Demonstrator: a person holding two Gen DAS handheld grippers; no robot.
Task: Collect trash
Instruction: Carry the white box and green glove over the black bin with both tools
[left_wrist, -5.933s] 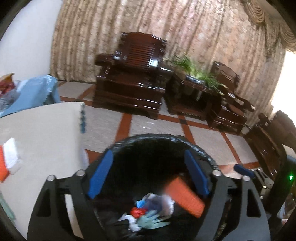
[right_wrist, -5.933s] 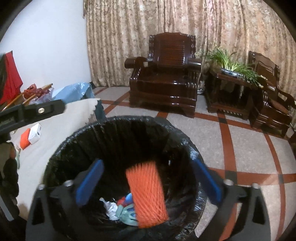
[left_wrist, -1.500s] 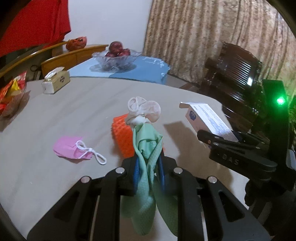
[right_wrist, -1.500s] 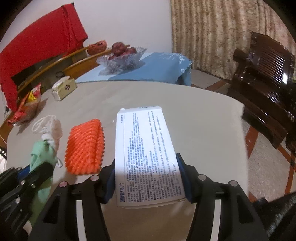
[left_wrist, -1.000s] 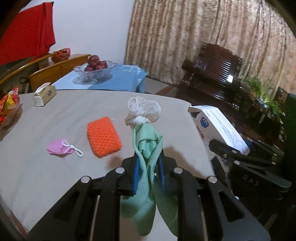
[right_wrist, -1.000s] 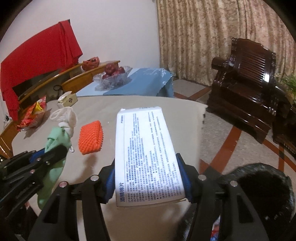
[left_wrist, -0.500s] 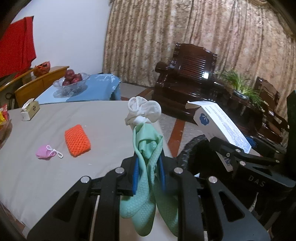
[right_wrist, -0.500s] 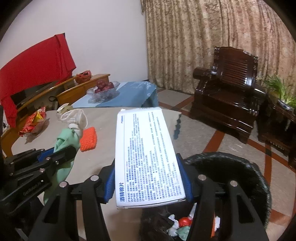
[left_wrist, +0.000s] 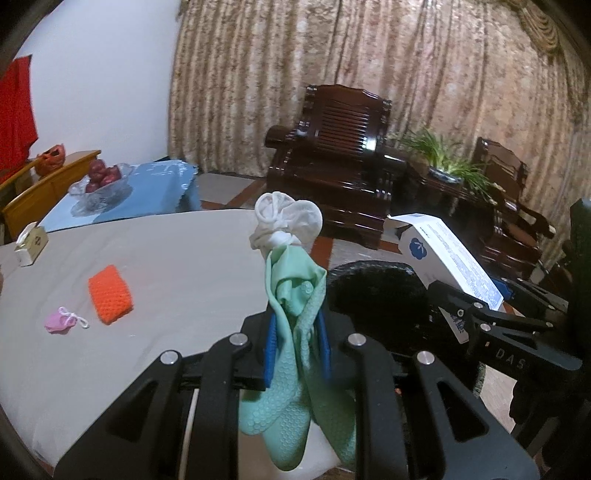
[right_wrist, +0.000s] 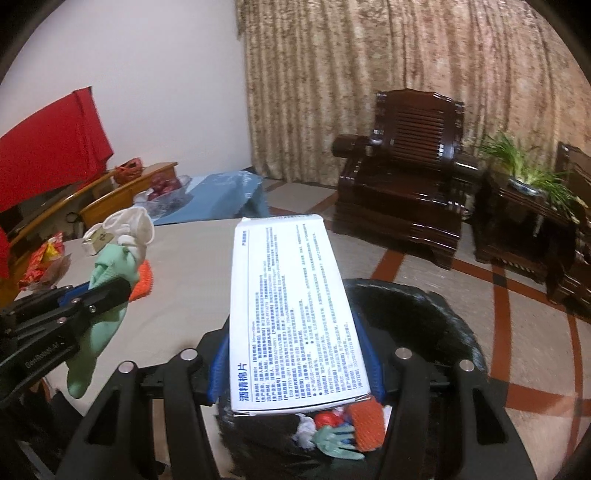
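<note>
Left tool clamped on green glove bundle; right tool half-spread, gripping white carton. Both held over black bin at tabletop right edge — positioned for release. Orange net, pink mask remaining far left — uncollected.

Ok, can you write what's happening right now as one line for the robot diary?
left gripper: shut on green glove | right gripper: shut on white box | black bin: below box | step: drop pending

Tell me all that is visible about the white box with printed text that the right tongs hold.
The white box is a flat, oblong carton, cardboard by its look. Its broad face carries dense small blue print with larger characters at the near end; one side shows a blue emblem. The blue pads of the right tongs clamp its long sides near the near end, and its far end tilts upward. It hangs over the near rim of the black-lined bin, touching nothing else.
</note>
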